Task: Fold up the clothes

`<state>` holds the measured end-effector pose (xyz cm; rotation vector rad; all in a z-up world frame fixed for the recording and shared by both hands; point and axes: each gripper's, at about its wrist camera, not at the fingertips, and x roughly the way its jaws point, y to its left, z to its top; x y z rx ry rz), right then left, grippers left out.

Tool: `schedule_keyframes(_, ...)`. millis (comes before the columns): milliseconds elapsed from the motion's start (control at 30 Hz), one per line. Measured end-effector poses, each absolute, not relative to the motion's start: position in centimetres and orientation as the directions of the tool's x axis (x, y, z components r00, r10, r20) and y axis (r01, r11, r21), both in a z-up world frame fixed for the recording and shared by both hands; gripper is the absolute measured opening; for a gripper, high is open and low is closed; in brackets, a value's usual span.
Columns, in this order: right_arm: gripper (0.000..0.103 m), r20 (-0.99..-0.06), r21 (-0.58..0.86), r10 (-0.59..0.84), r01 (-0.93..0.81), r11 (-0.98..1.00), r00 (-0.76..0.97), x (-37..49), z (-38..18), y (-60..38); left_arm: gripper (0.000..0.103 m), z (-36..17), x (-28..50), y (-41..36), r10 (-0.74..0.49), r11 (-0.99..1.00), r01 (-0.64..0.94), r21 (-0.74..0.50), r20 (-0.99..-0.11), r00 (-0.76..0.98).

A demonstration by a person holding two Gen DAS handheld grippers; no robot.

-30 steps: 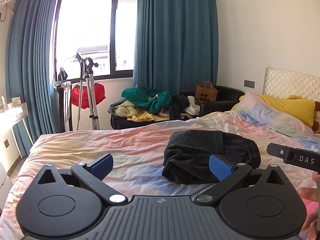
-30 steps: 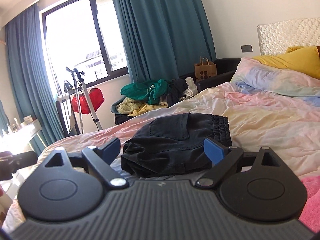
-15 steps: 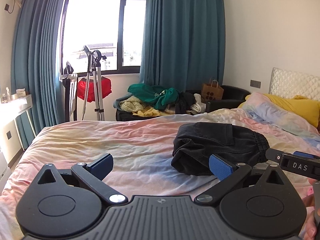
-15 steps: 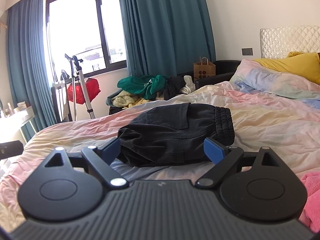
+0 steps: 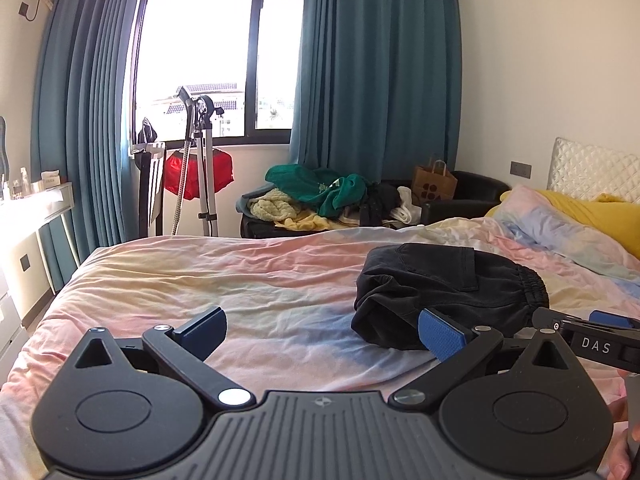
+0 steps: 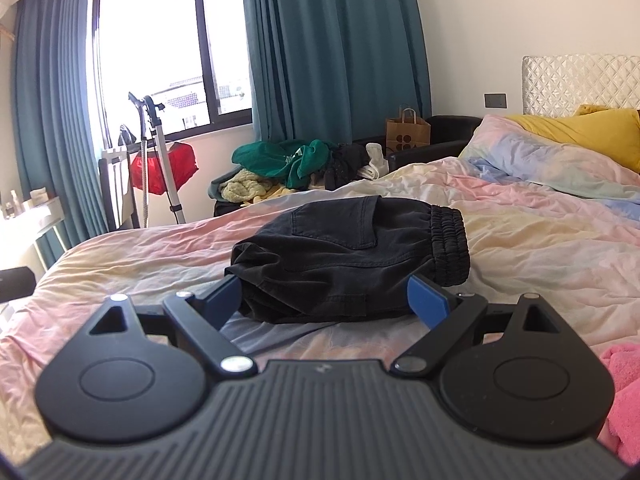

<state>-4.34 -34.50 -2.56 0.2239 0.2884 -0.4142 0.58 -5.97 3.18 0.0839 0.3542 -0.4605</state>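
Approaching the bundled black shorts (image 6: pixel 348 256) on the bed (image 6: pixel 520 232), both pairs of tongs spread wide and empty.

Lying in a loose heap near the middle of the pastel duvet, the shorts show a back pocket on top and the elastic waistband (image 6: pixel 450 244) turned toward the pillows. The right tongs (image 6: pixel 326 304) sit just before the near edge of the heap, blue pads flanking it without pressing on the cloth; the left tongs (image 5: pixel 320 334) hover over bare duvet, the heap off to their right. Judging from this, the garment wants spreading flat before any fold: one pair should pinch the waistband, the other a leg hem, each catching a single layer. Grabbing the bulk risks lifting the whole wad still crumpled. A pink cloth (image 6: pixel 624 392) lies at the right edge.
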Motion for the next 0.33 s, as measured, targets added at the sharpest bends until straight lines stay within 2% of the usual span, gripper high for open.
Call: schedule_keyframes(333,0.092,-0.320,0.140,-0.370,0.429,0.892,0.872,-4.19,-2.66,-34.34,0.103,2.87,0.94,-5.97,-0.415,0.896,0.444,-0.003,-0.361,0.835)
